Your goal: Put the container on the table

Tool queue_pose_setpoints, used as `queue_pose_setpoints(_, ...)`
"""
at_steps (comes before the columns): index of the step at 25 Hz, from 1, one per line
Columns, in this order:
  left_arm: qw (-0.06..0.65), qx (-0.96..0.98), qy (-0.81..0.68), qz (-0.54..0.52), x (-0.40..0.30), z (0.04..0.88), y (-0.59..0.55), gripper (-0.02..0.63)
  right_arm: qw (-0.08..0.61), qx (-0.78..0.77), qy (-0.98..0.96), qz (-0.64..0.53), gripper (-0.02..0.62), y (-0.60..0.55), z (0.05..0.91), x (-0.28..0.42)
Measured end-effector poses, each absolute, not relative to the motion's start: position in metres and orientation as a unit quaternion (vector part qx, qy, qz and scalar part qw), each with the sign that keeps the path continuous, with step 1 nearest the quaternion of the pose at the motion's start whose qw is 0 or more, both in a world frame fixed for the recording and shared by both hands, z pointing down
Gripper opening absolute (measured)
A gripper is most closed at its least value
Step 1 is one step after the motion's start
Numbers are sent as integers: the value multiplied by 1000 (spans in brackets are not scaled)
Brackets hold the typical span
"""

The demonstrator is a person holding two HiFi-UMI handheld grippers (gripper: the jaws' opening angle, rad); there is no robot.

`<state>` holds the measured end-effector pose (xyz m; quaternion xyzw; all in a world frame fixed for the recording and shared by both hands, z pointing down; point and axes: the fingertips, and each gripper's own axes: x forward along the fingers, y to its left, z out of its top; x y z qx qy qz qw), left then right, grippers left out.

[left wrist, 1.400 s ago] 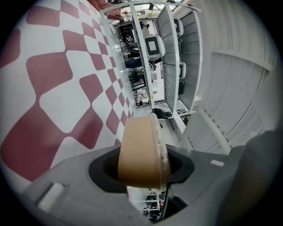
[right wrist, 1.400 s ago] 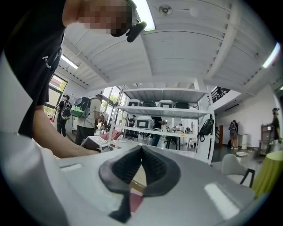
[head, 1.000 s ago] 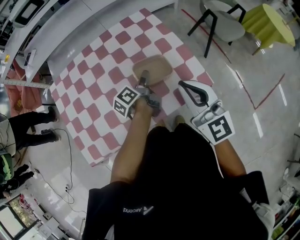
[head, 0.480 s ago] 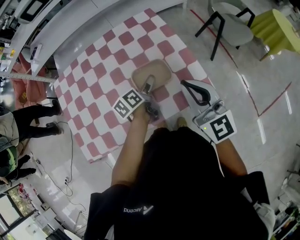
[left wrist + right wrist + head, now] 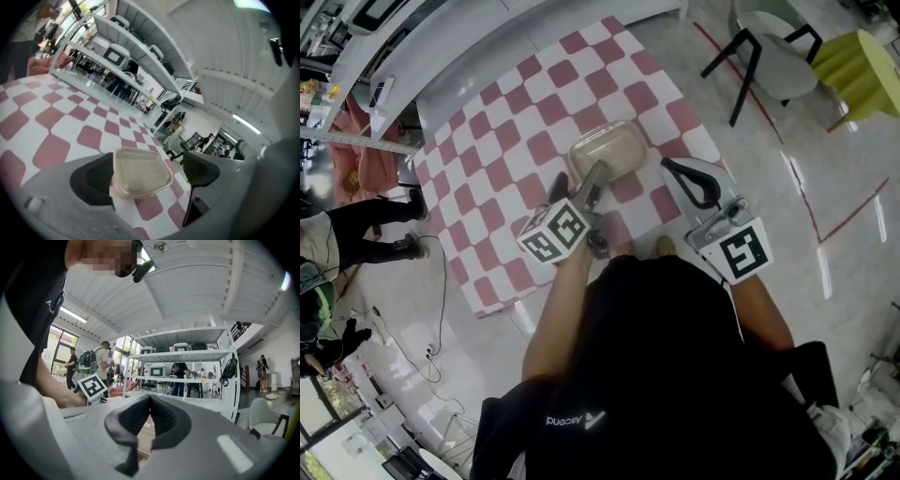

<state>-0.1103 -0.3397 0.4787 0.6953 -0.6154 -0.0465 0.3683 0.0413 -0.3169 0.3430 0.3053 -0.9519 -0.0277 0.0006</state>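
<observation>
The clear lidded container (image 5: pixel 607 150) rests on the red-and-white checkered table (image 5: pixel 497 178), toward its right side. My left gripper (image 5: pixel 577 184) hangs just in front of it, and its jaws are opening. In the left gripper view the container (image 5: pixel 140 171) shows in the wide gap between the pads (image 5: pixel 199 171), which do not press on it, and my left gripper (image 5: pixel 147 176) holds nothing. My right gripper (image 5: pixel 673 169) hovers by the table's right edge, right of the container. There my right gripper (image 5: pixel 149 399) is shut, with its tips together and nothing held.
A long white shelf unit (image 5: pixel 487 42) runs along the table's far side. A grey chair (image 5: pixel 773 56) and a yellow-green table (image 5: pixel 867 66) stand on the floor at the upper right. People (image 5: pixel 347 234) stand at the left, near a cable (image 5: pixel 441 309) on the floor.
The left gripper's jaws have opened and let go of the container, which now sits on the table. That gripper has rolled, risen and drawn back. The right gripper has hardly moved.
</observation>
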Motion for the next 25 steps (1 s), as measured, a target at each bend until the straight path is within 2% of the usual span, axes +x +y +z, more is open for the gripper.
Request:
queue_pose_setpoints(3, 265, 766, -579, -86, -93, 420, -334, 449, -8, 294, -956, -18, 3, -316, 341, 35)
queue_pose_setpoints(4, 235, 786, -564, -98, -86, 402, -331, 401, -12, 290, -957, -14, 3, -315, 340, 32)
queue_pose_setpoints(6, 183, 814, -541, -106, -75, 374, -324, 207, -19, 282, -959, -11, 3, -313, 338, 29)
queue_pose_setpoints(7, 161, 824, -533, -103, -71, 363, -320, 149, -21, 278, -960, -11, 3, -313, 336, 27)
queue_pose_setpoints(10, 93, 848, -516, -80, -60, 343, -310, 64, -31, 268, -963, -10, 3, -308, 332, 22)
queue_pose_setpoints(13, 29, 862, -503, -53, -49, 334, -298, 18, -41, 260, -965, -11, 3, -302, 328, 19)
queue_pose_setpoints(16, -12, 870, -491, -34, -38, 329, -286, 11, -45, 255, -966, -13, 3, -294, 327, 15)
queue_pose_setpoints(25, -10, 870, -492, -18, -36, 337, -275, 10, -31, 247, -968, -17, 3, -282, 332, 10)
